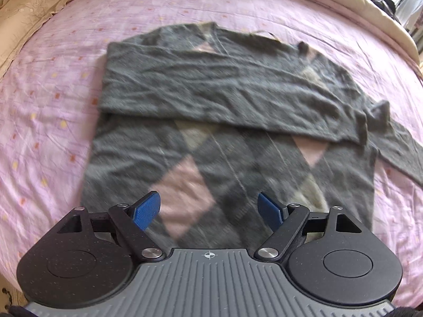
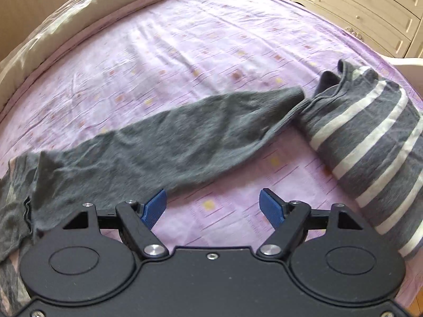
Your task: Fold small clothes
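The left gripper (image 1: 208,211) hangs wide open and empty over the near hem of the grey argyle sweater (image 1: 224,142) on the pink bedsheet (image 1: 53,105). One sleeve (image 1: 224,95) lies folded crosswise, left to right. The right gripper (image 2: 212,207), also parted and empty, hovers just near of the other sleeve (image 2: 171,142), which stretches rightward to a striped garment (image 2: 370,142).

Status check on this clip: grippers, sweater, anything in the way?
Left gripper open, empty, over sweater. Right gripper open, empty, beside the outstretched sleeve. One sleeve already folded across. Striped garment at that cuff.
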